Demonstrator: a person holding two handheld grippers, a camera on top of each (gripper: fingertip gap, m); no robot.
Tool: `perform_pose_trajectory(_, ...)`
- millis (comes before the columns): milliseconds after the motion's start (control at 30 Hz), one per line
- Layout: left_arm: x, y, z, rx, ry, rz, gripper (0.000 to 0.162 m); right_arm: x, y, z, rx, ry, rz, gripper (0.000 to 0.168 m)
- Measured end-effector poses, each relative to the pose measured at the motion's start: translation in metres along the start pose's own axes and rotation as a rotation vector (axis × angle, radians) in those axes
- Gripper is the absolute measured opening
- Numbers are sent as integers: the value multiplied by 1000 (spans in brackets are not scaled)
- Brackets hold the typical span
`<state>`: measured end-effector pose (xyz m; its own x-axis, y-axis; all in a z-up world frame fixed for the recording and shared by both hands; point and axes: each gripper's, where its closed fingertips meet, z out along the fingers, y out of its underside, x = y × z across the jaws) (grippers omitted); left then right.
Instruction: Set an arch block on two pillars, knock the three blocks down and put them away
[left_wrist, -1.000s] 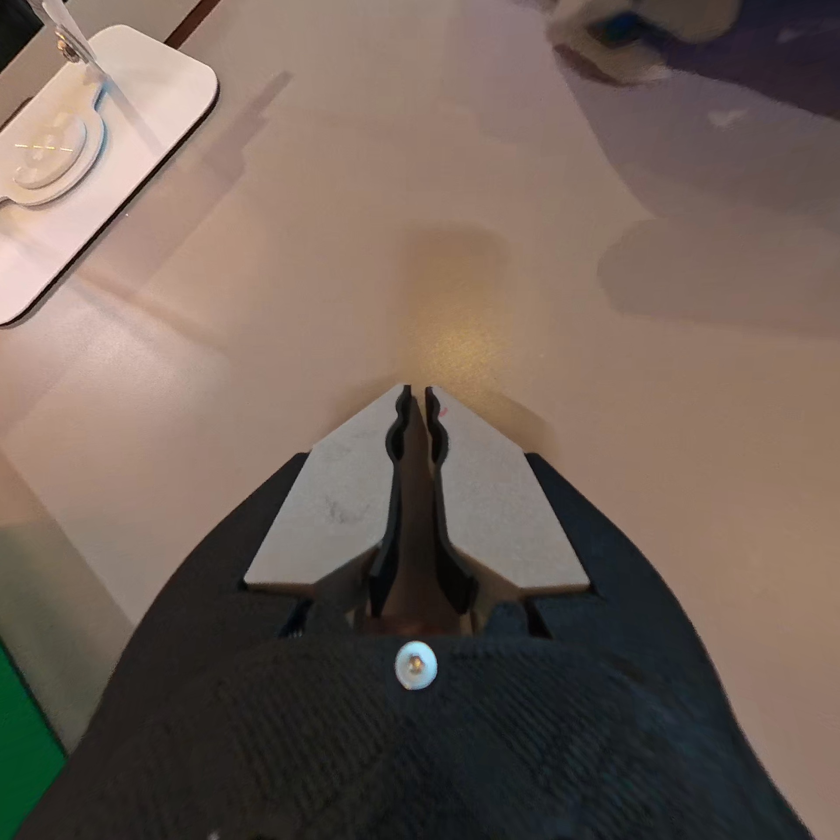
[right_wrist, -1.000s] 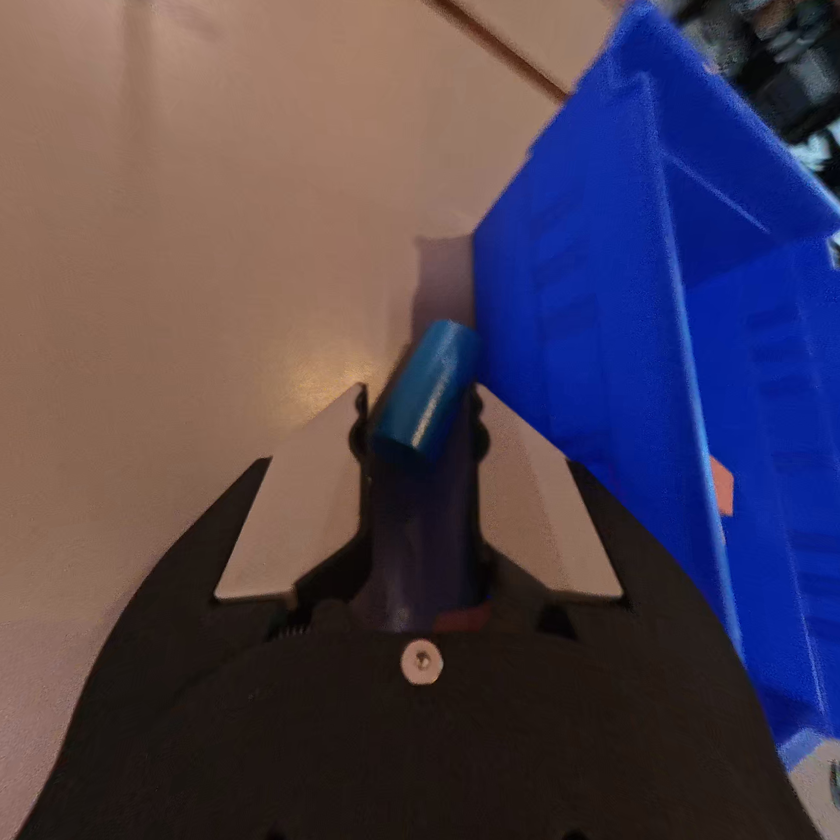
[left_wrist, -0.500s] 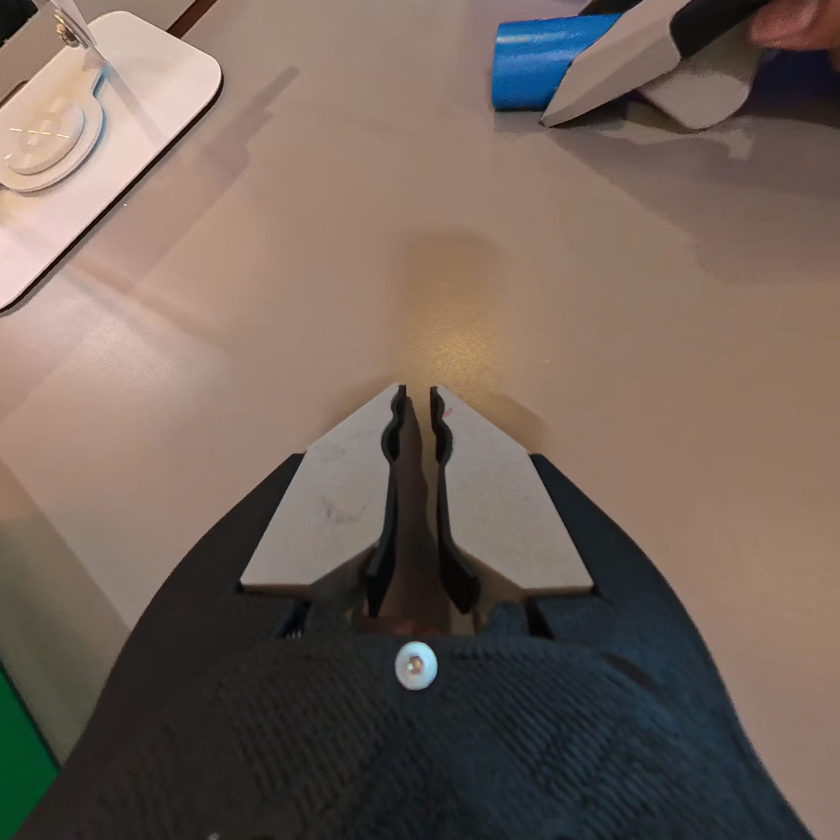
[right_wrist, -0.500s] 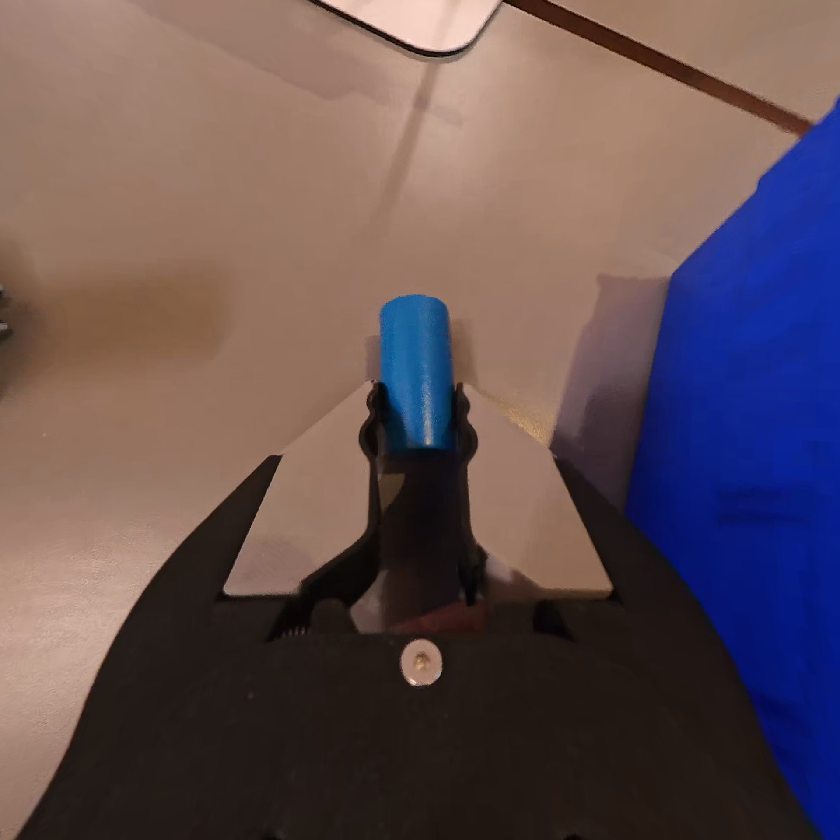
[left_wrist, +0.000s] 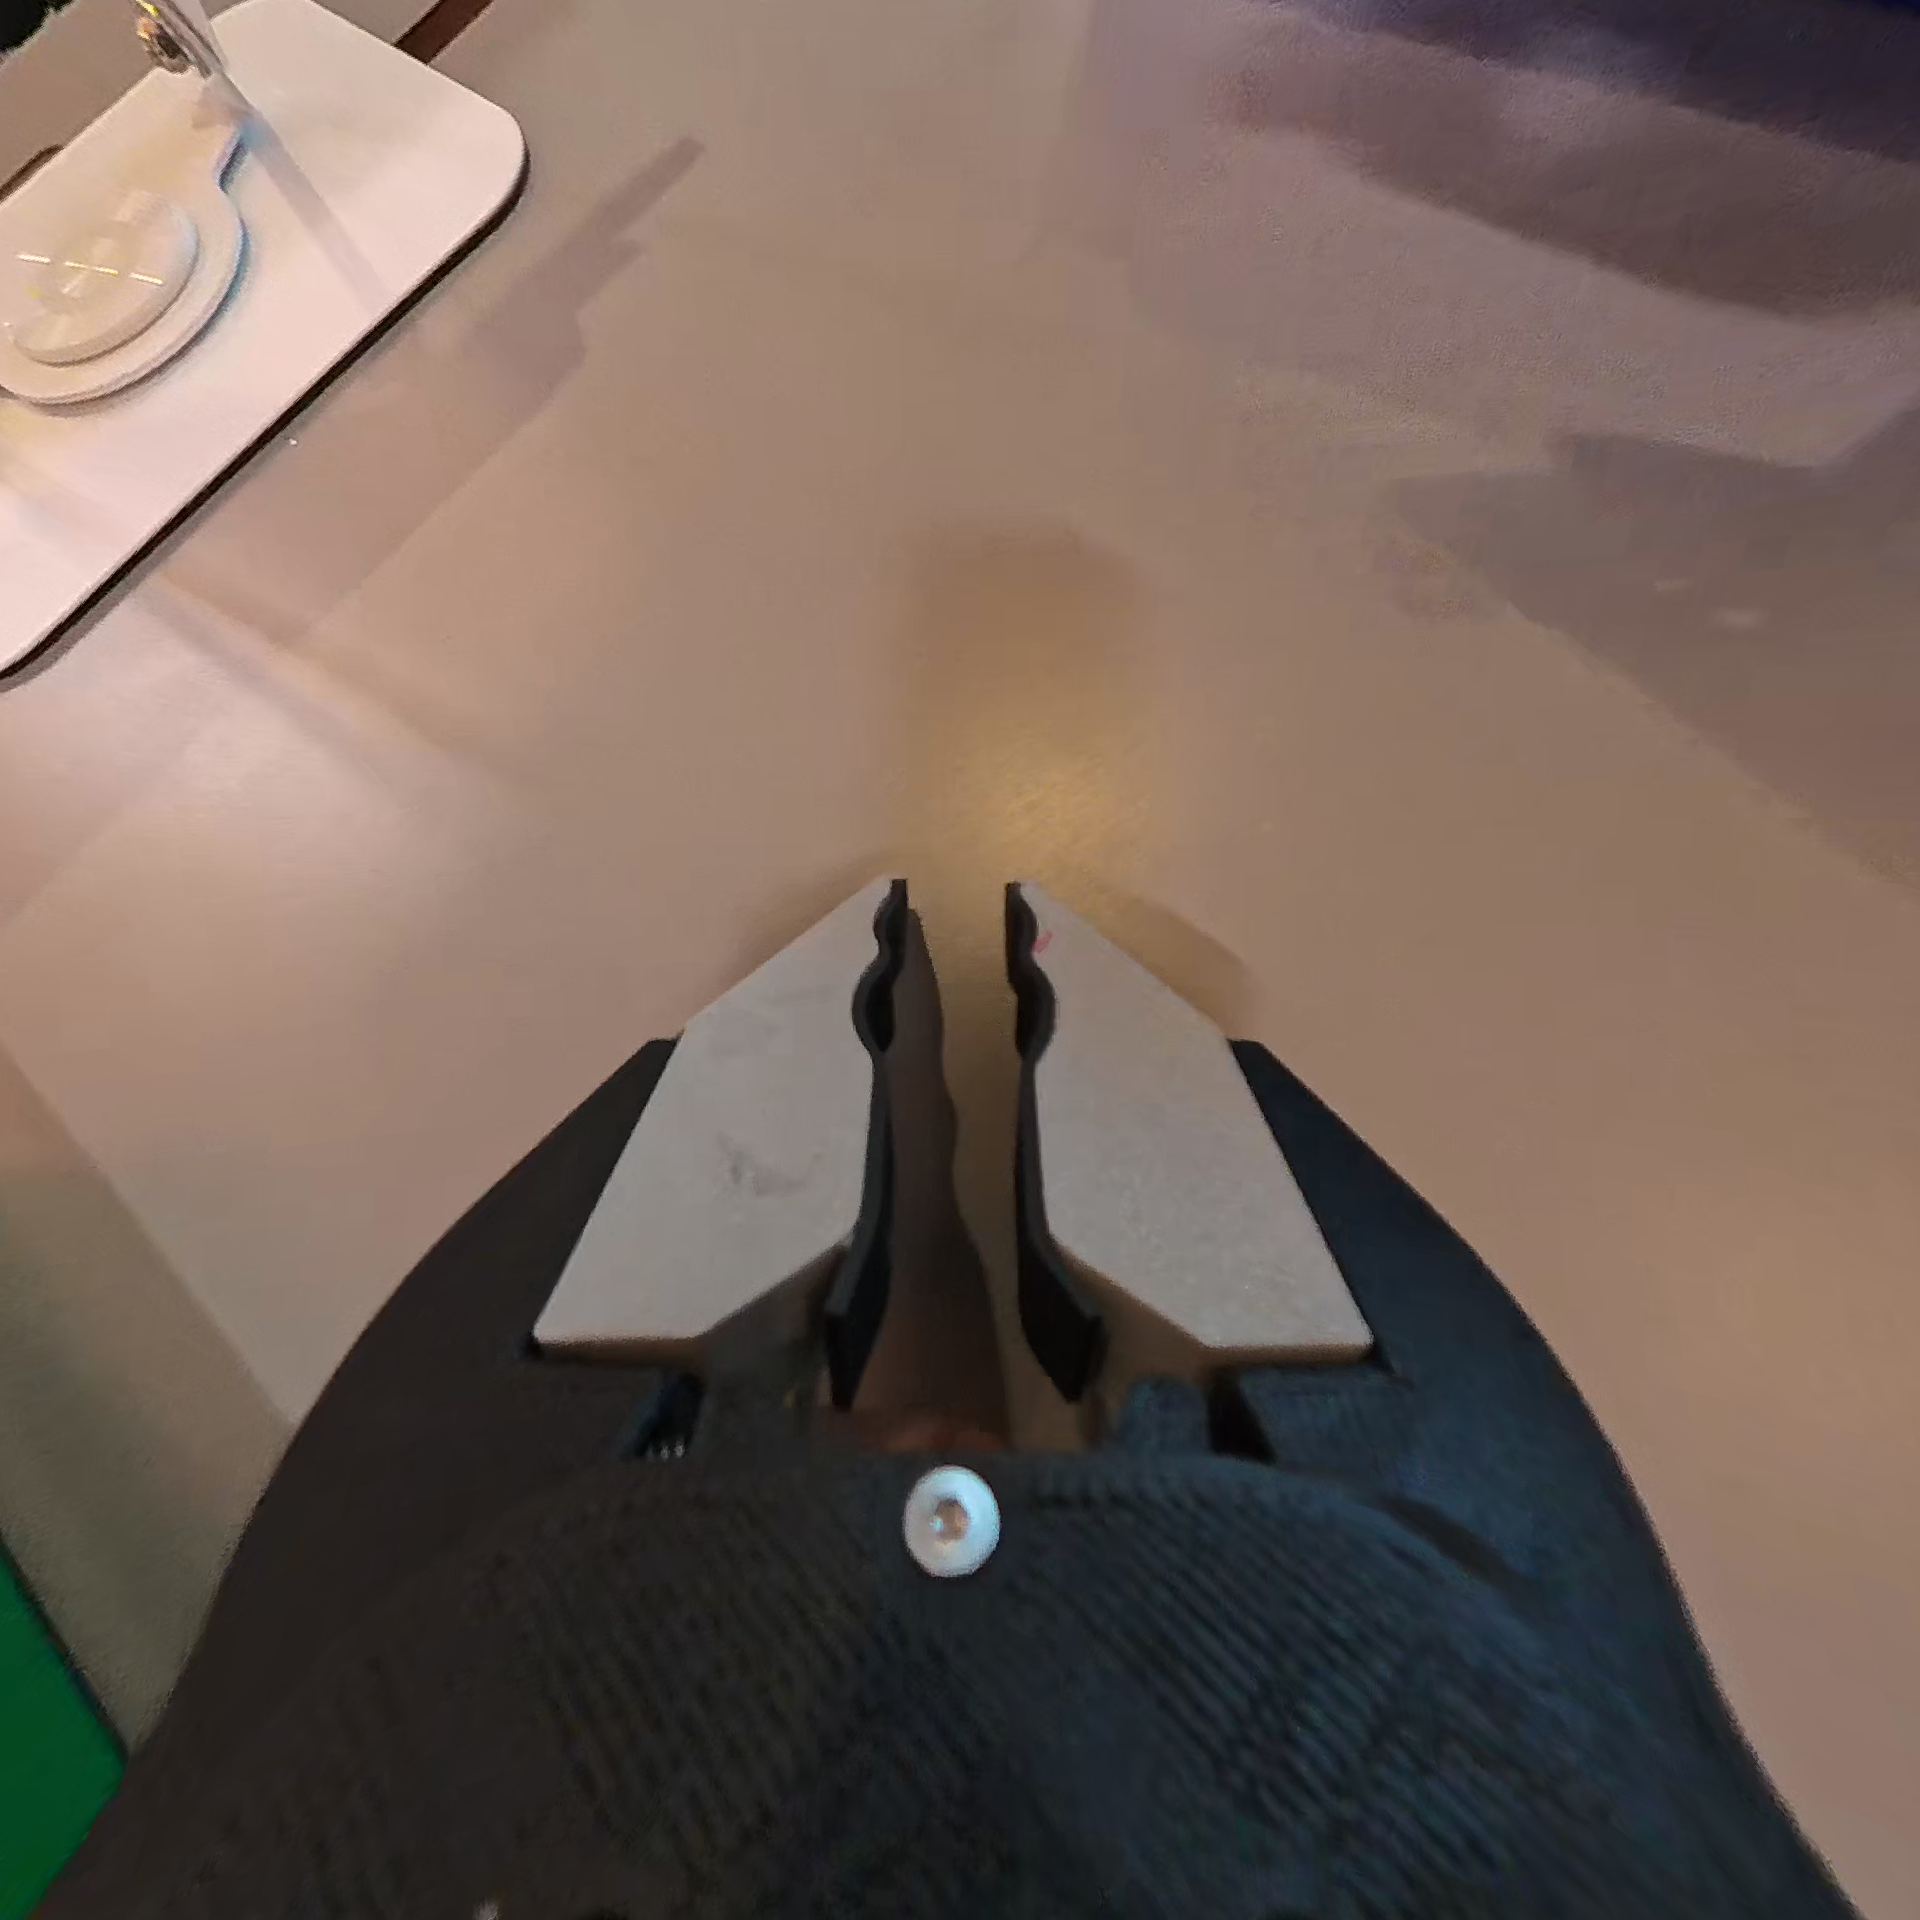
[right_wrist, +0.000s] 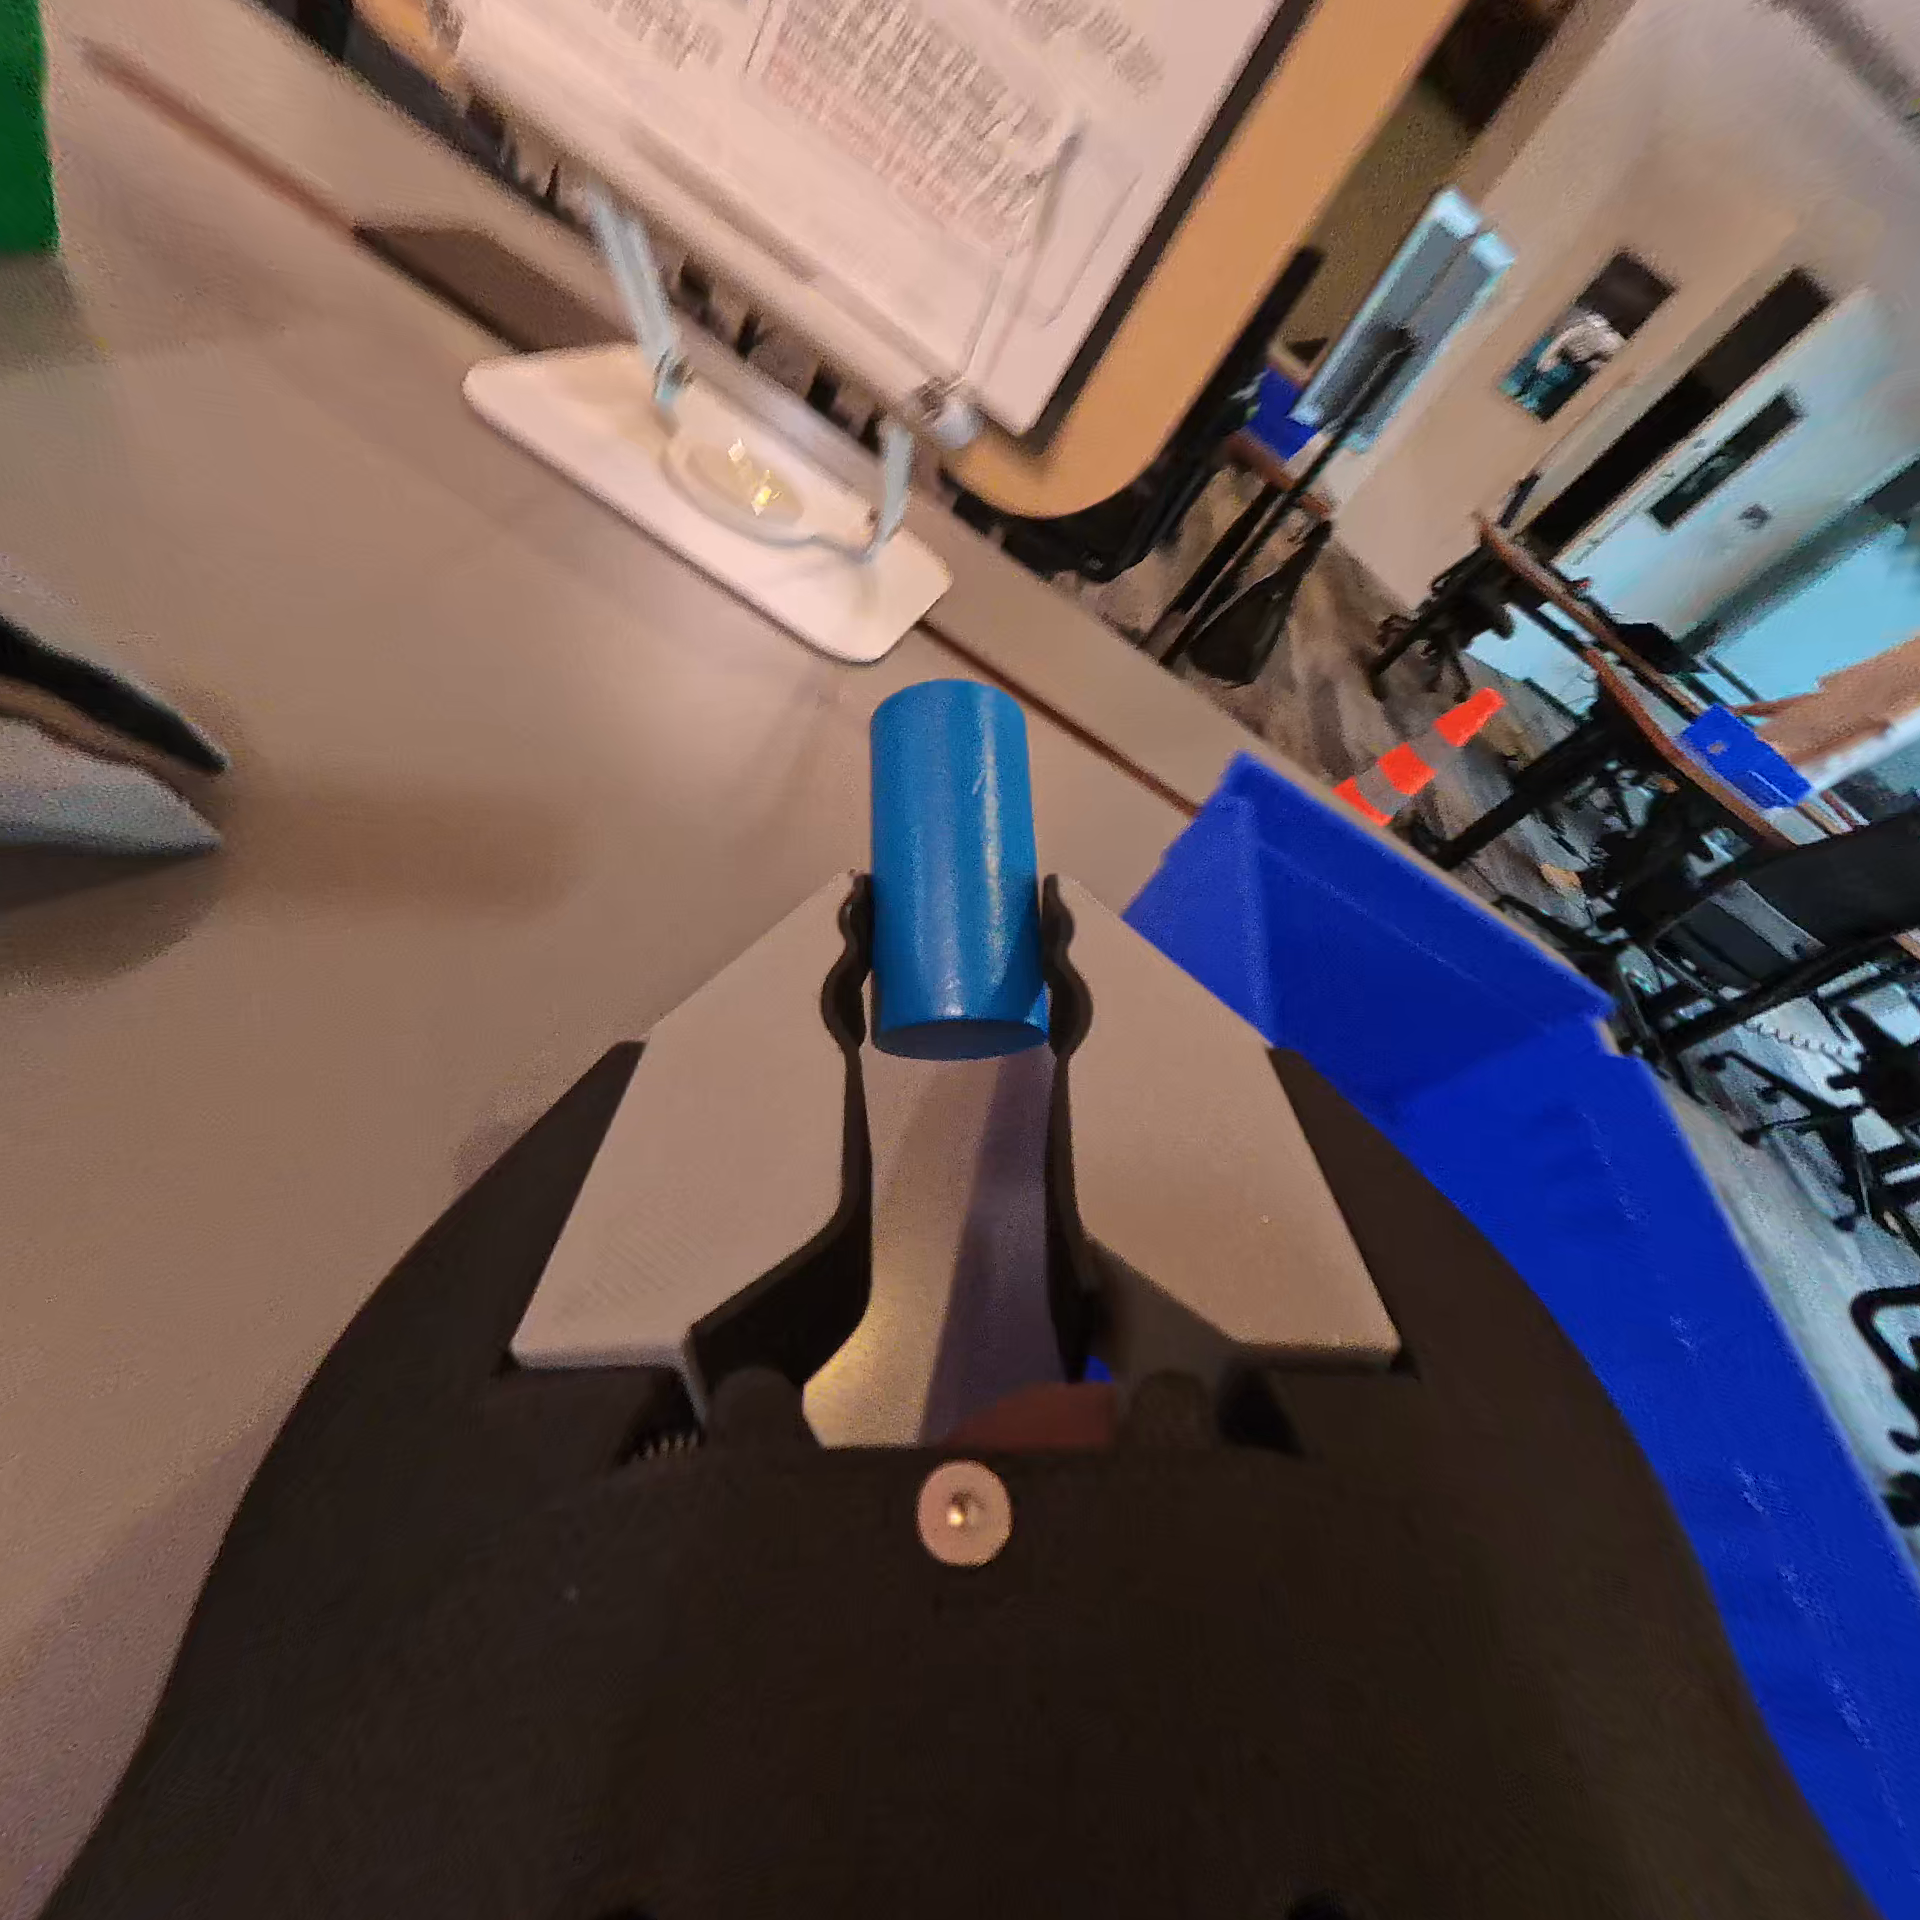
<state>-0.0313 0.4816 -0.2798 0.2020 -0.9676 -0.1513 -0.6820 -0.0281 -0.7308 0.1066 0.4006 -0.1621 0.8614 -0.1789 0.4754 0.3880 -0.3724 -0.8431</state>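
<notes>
The right claw (right_wrist: 954, 940) was clamped on a blue cylinder (right_wrist: 954, 873), 1 of the pillars, gripping only its near end; most of it stuck out forward past the tips, above the table (right_wrist: 436, 790). The blue bin (right_wrist: 1455, 1039) lay just to the right of that claw and slightly ahead. Ahead and to the left stood a white stand base (right_wrist: 623, 436) carrying a tilted board.

The left claw (left_wrist: 954, 894) hung low over bare table with nothing between its jaws, which stood a little apart. A white stand base (left_wrist: 343, 208) sat far ahead to its left. No other block showed in either view, so I could not tell where the arch and the 2nd pillar were.

The main risk was the shallow, end-on grip. A round, smooth cylinder held by its end could pivot or slide out if the claw swung or tipped quickly, and it would then roll across the table. If set down tilted, it would likely topple. If it was bound for the bin, its protruding end could catch the wall just to the right.
</notes>
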Motion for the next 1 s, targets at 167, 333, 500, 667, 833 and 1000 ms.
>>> perform_pose_trajectory(167, 0, -1, 0, 1, 2, 2, 17, 91, 0, -25, -24, 105, 143, 30)
perform_pose_trajectory(333, 5, 0, 0, 3, 48, -2, 12, 133, 59, 12, -305, 81, 192, 45)
perform_pose_trajectory(500, 3, 0, 0, 2, 78, -51, 20, 108, 13, 4, -110, 7, 217, 45)
perform_pose_trajectory(667, 3, 0, 0, 3, 72, -40, 21, 13, -30, -15, 101, -211, 196, 48)
perform_pose_trajectory(833, 1, 0, 0, 4, 72, -59, 27, -37, -9, -10, 189, -174, 91, 46)
perform_pose_trajectory(1000, 5, 1, -14, 25, -2, -78, 58, -41, -19, -29, 297, -211, 107, 50)
